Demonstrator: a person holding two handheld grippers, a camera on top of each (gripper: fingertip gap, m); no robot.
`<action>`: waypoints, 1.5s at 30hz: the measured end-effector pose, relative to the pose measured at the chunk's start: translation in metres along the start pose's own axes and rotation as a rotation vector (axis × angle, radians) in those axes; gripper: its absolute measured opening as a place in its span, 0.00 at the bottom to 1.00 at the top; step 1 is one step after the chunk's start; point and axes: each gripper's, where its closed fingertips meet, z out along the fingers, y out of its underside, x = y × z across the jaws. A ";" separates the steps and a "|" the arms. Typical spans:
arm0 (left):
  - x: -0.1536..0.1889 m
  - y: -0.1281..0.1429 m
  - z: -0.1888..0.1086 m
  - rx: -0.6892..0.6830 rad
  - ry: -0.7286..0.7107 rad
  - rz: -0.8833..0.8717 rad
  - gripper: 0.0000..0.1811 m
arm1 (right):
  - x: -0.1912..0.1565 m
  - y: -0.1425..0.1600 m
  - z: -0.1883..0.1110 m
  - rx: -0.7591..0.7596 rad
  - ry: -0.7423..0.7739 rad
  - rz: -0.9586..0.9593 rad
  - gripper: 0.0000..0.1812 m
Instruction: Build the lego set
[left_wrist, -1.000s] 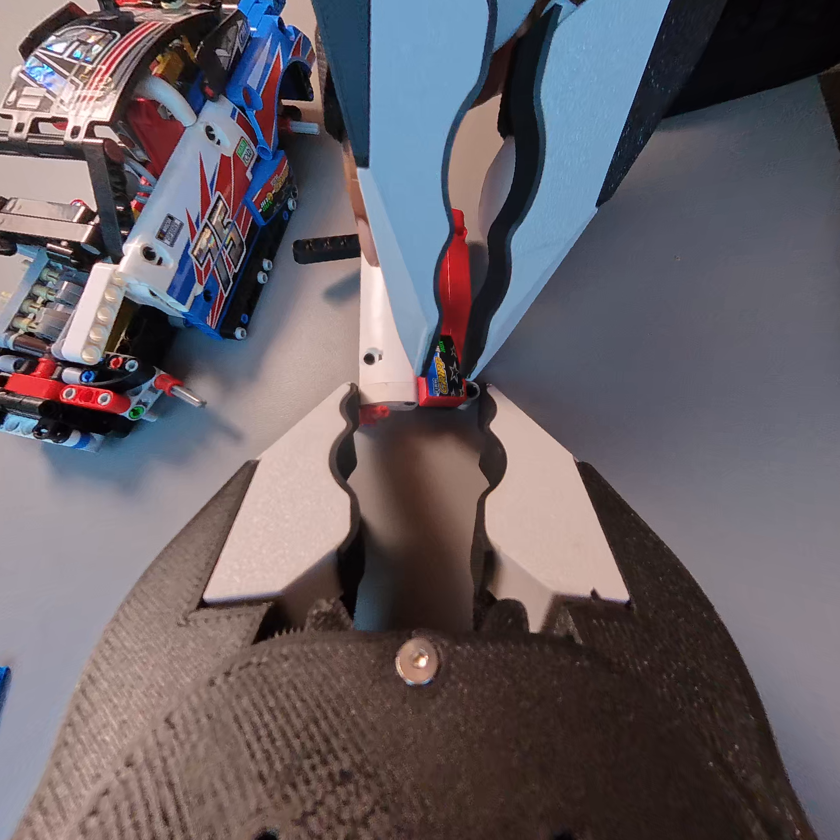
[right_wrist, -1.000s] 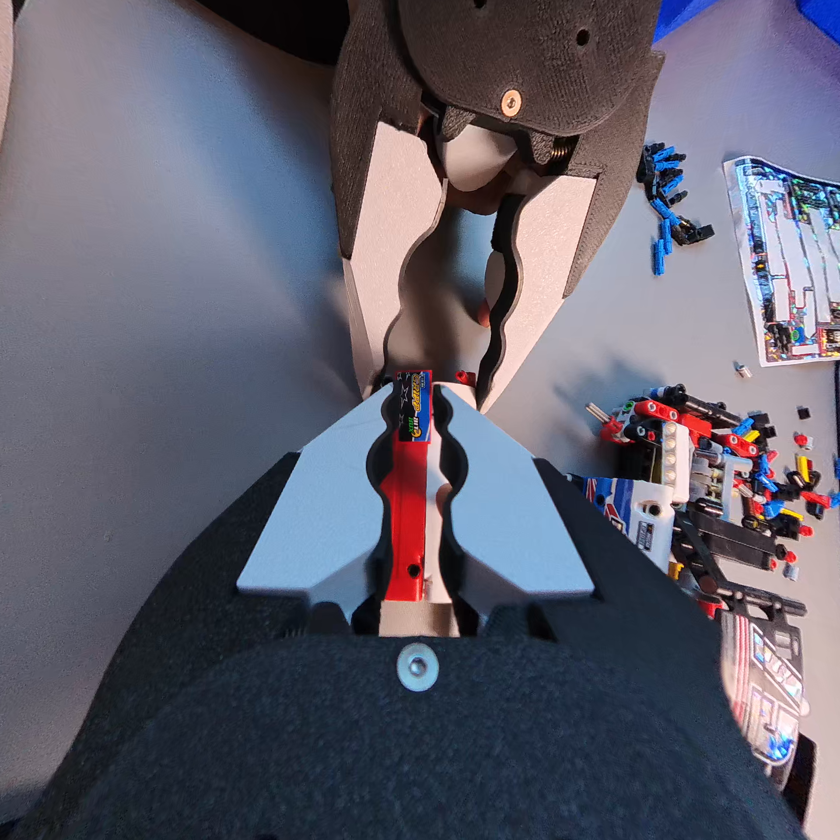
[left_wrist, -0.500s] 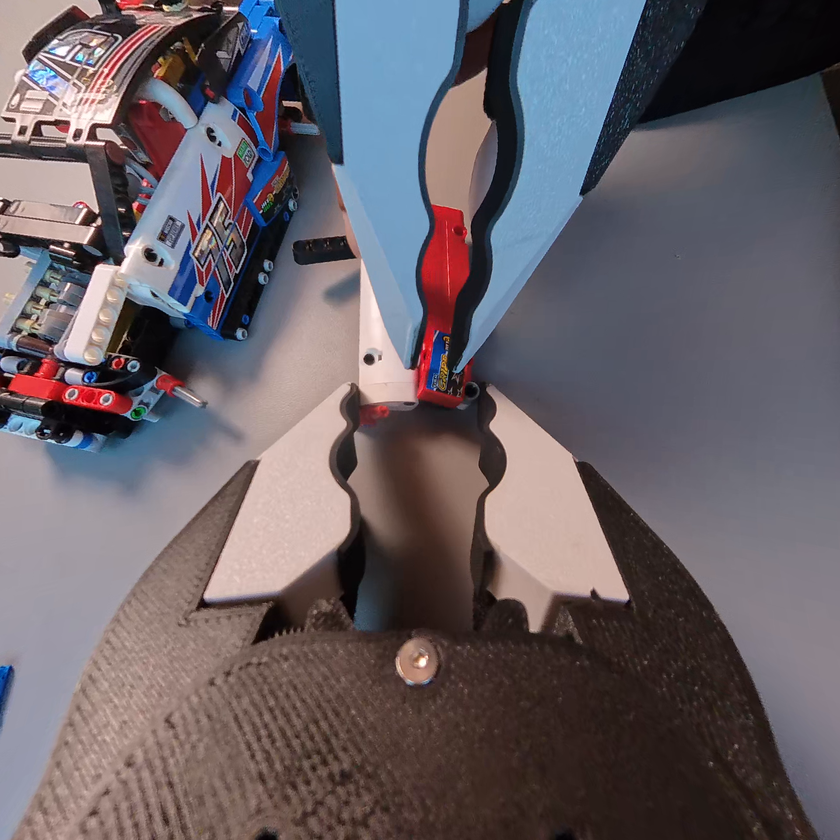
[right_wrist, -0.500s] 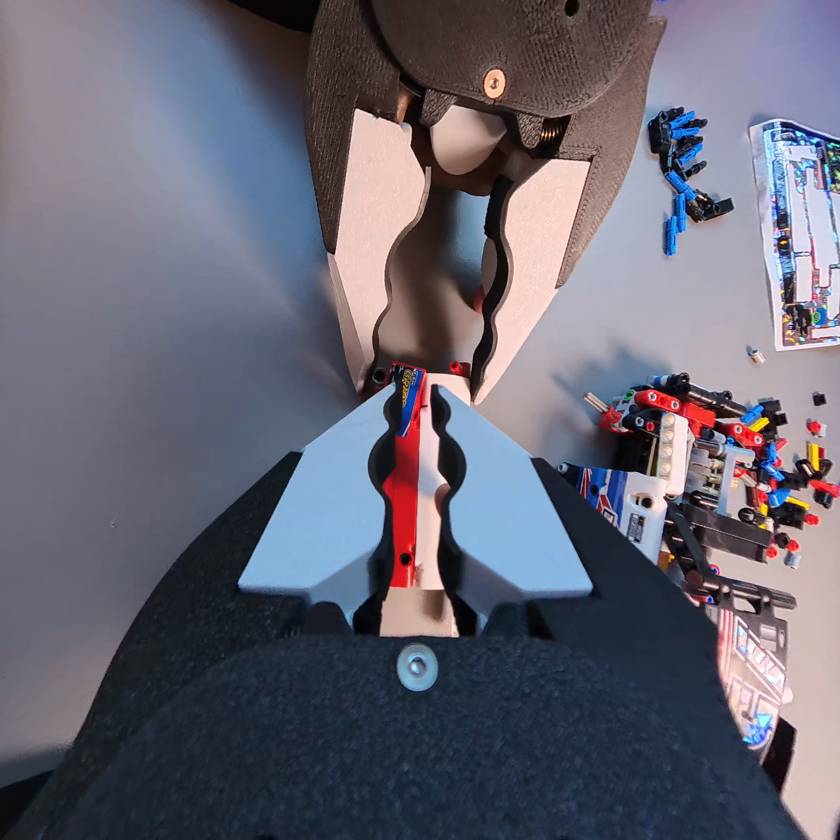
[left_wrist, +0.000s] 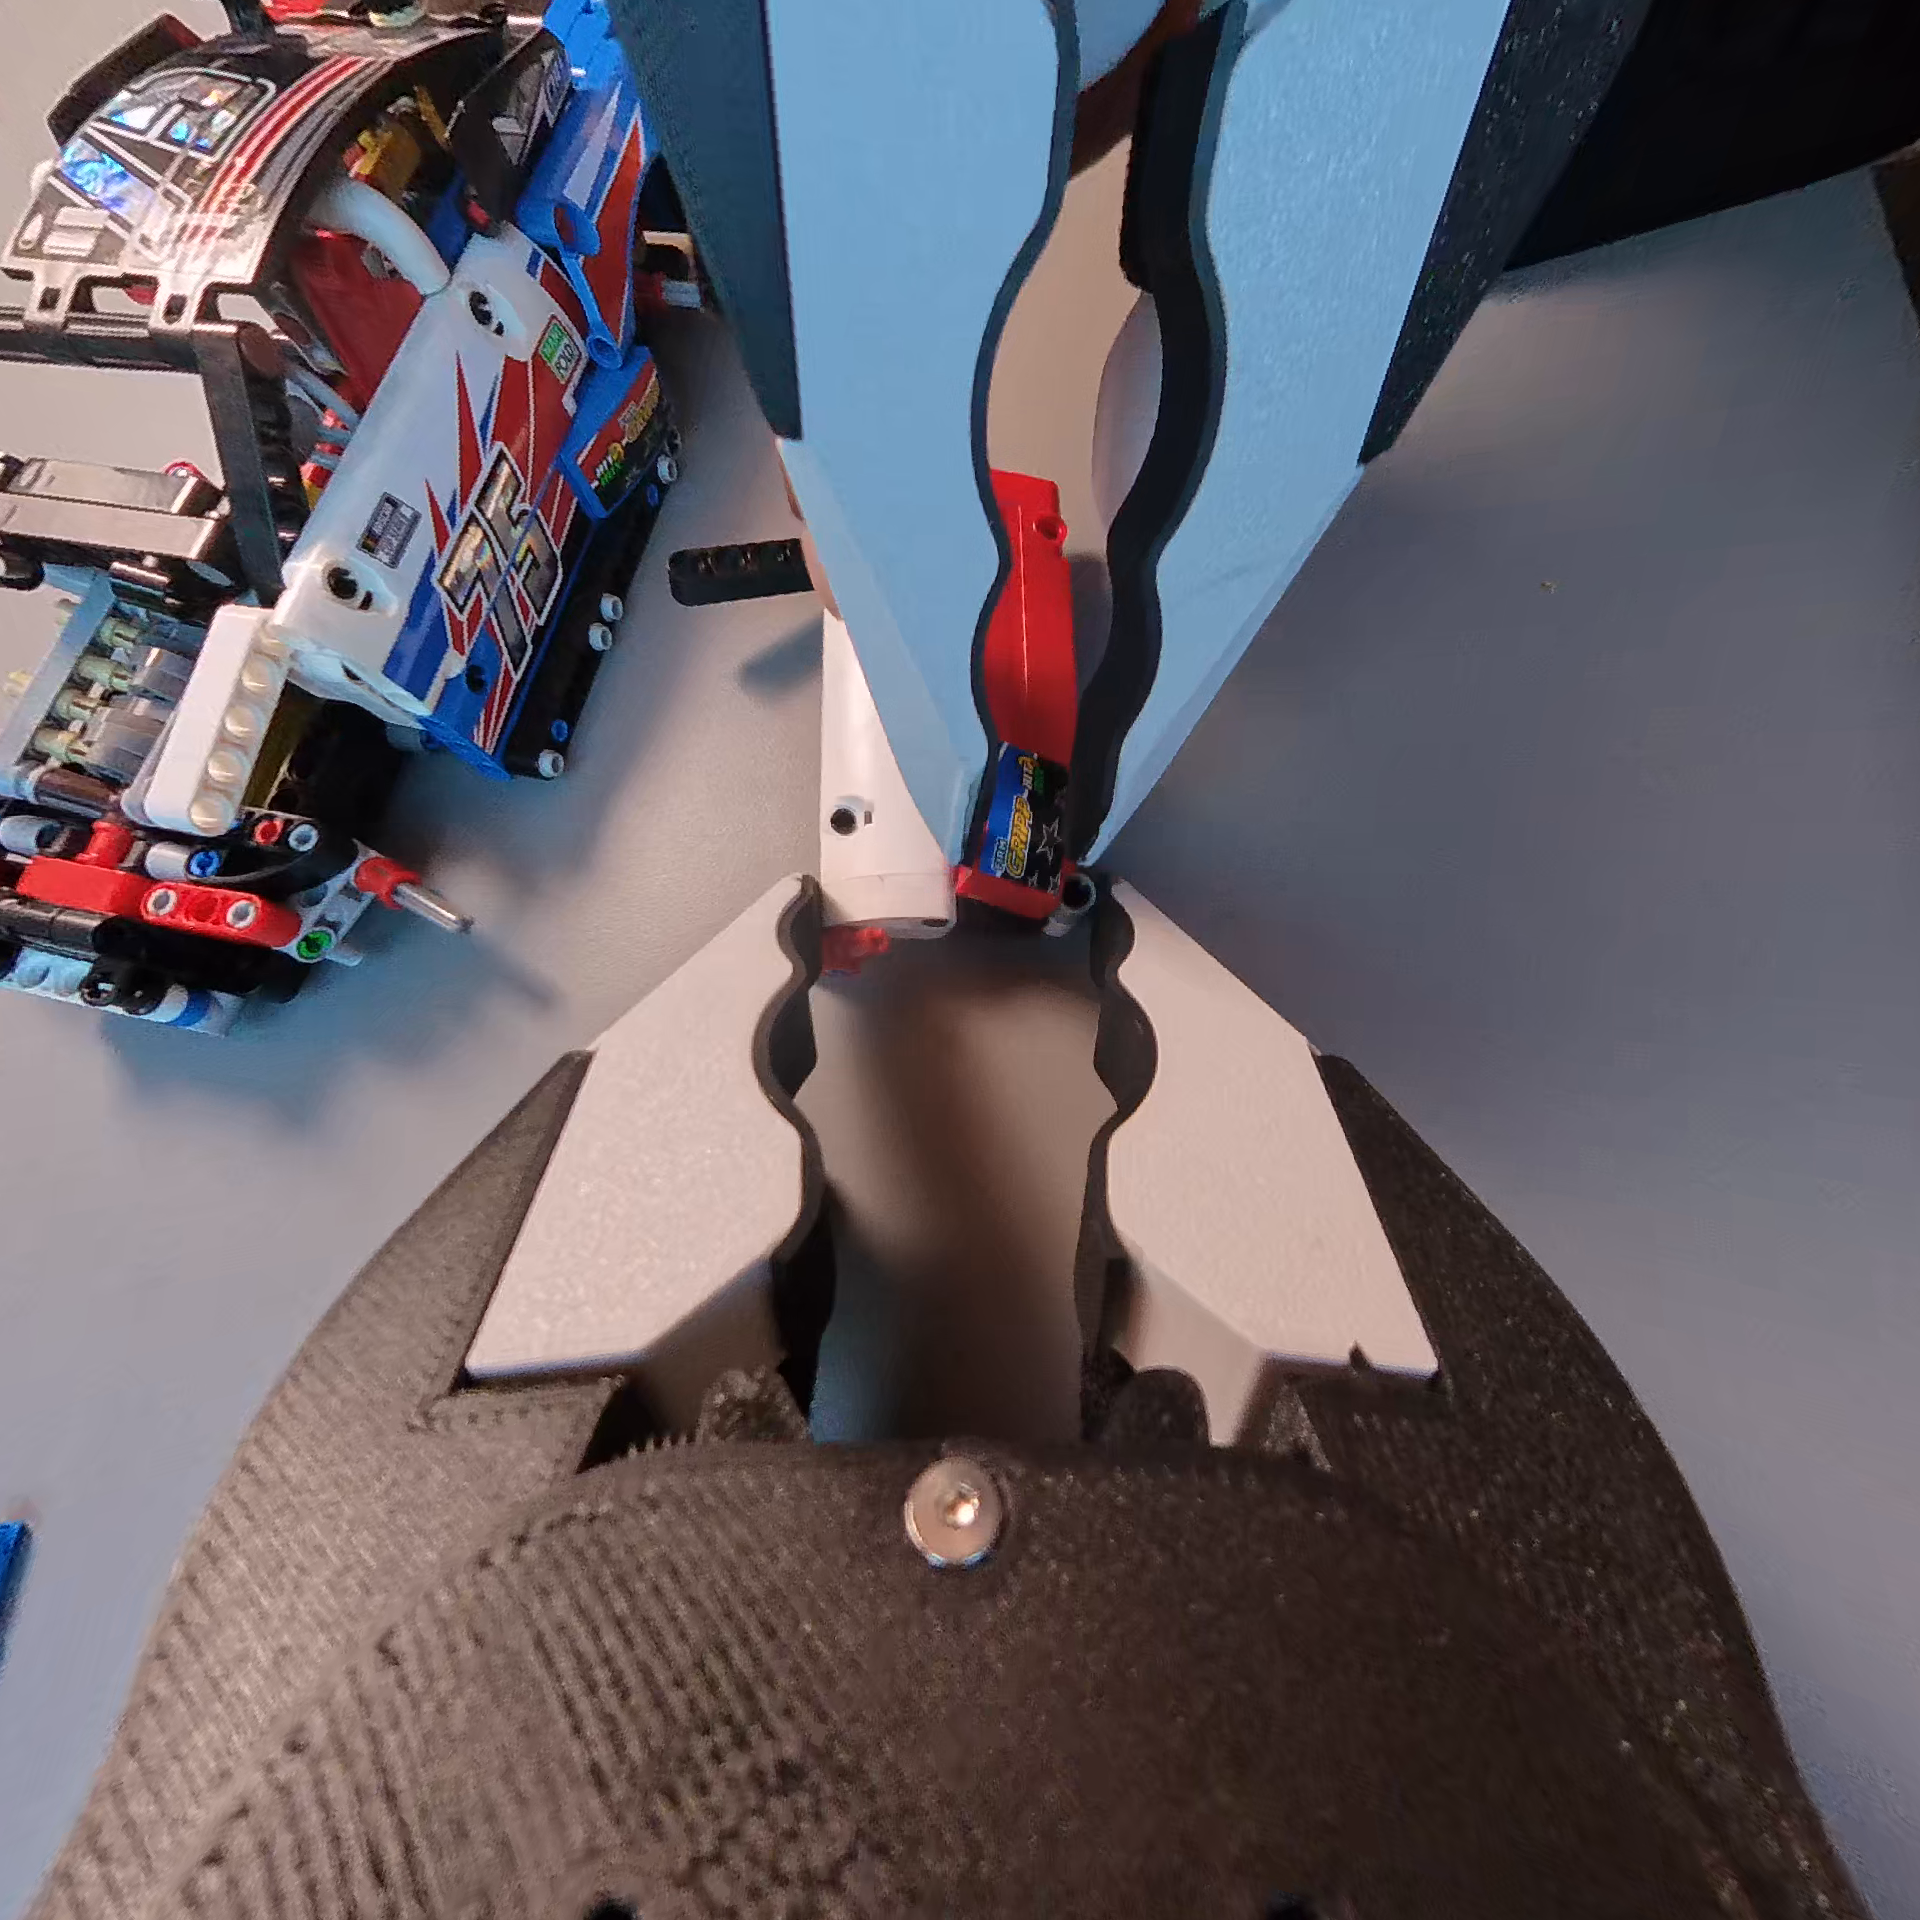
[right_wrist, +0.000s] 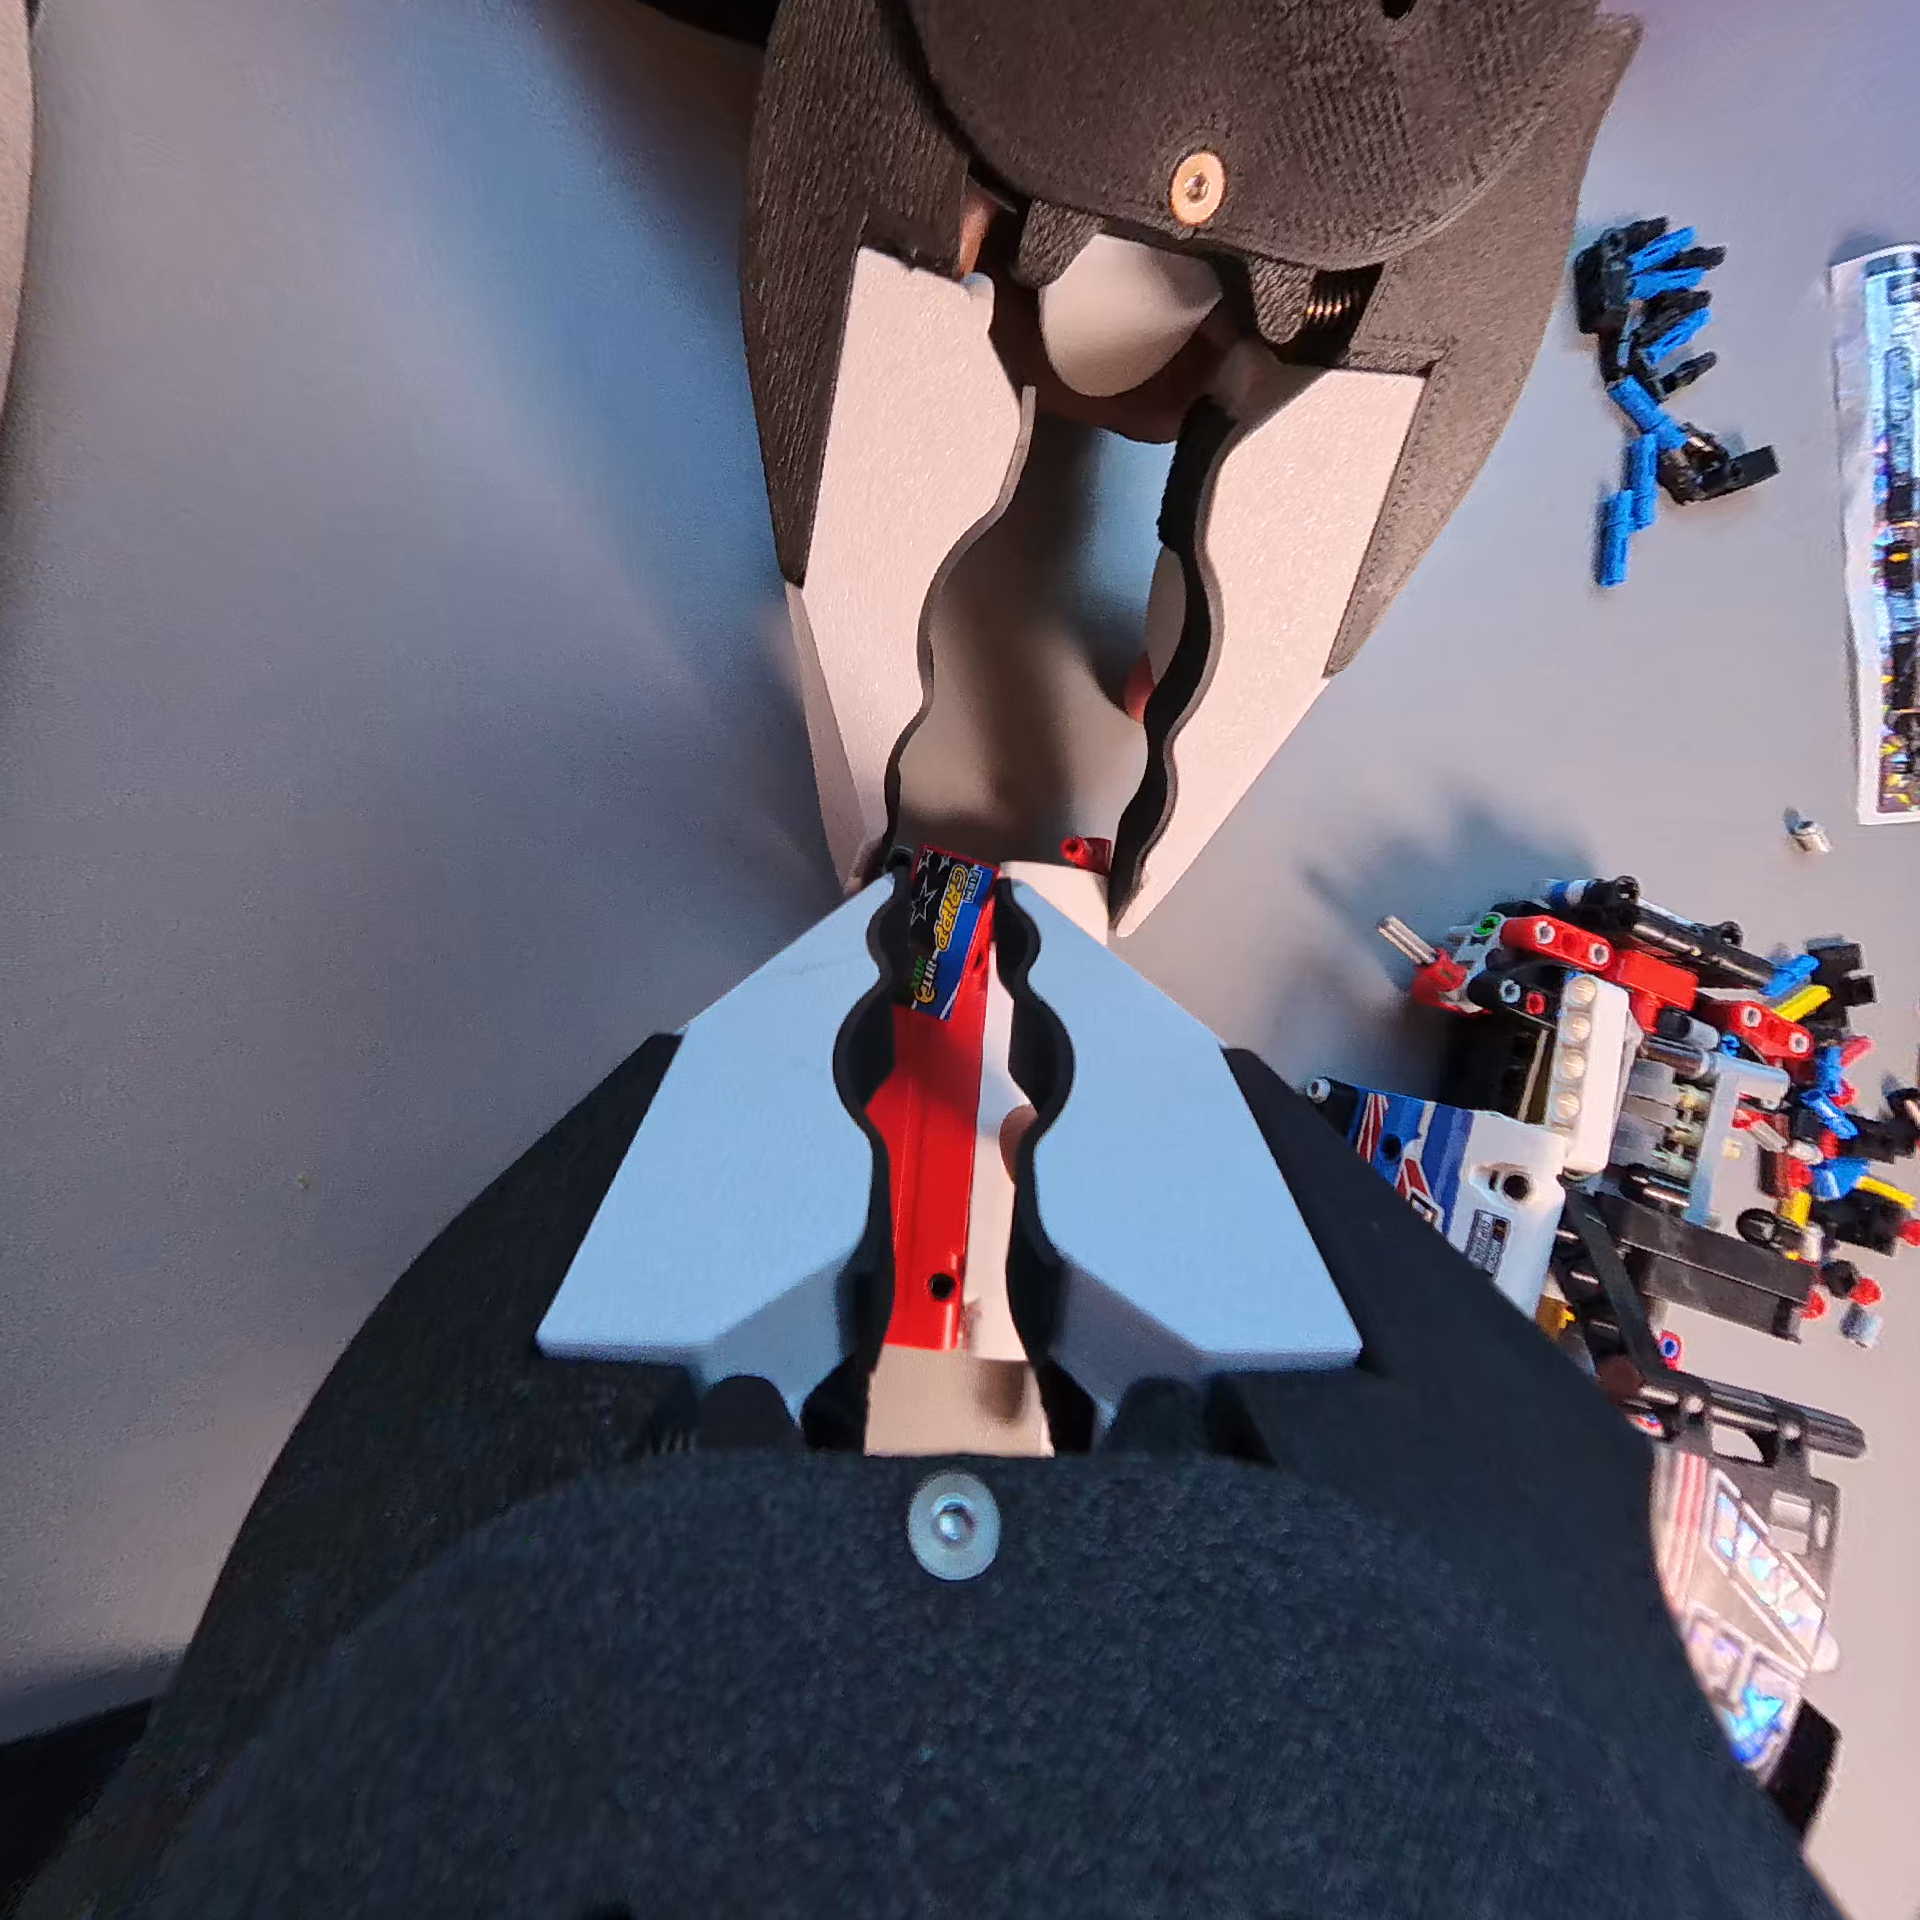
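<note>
Right gripper (right_wrist: 940, 914): fingers (right_wrist: 727, 1164) drawn nearly together, clamped on a long red panel (right_wrist: 925, 1164) with a white panel (right_wrist: 992, 1101) alongside it; both run lengthwise down the gap, the stickered end of the red one poking out past the tips. Left gripper (left_wrist: 951, 914): fingers (left_wrist: 665, 1174) spread wide, gripping nothing; the tips sit on either side of the near end of the two panels (contact too close to call). A small red pin (left_wrist: 854, 943) shows under the white panel's end by the left tip. From the left wrist view the right gripper (left_wrist: 1023, 831) comes in from above, the red panel (left_wrist: 1023, 644) pinched between its fingers. Partly built race car (left_wrist: 312, 499) rests on the grey bench (left_wrist: 1558, 831), left of the grippers and apart from them. Loose blue and black pins (right_wrist: 1652, 384) and a sticker sheet (right_wrist: 1886, 540) lie farther off.
</note>
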 end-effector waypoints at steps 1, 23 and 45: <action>0.000 0.000 0.000 0.000 0.000 0.000 0.28 | 0.000 0.001 0.000 -0.014 -0.015 -0.010 0.07; 0.001 0.001 0.000 0.001 0.012 -0.005 0.28 | -0.001 0.000 0.002 -0.114 -0.218 -0.045 0.07; -0.003 -0.008 -0.013 0.104 0.188 -0.298 0.22 | 0.007 0.000 -0.008 -0.010 -0.162 -0.010 0.18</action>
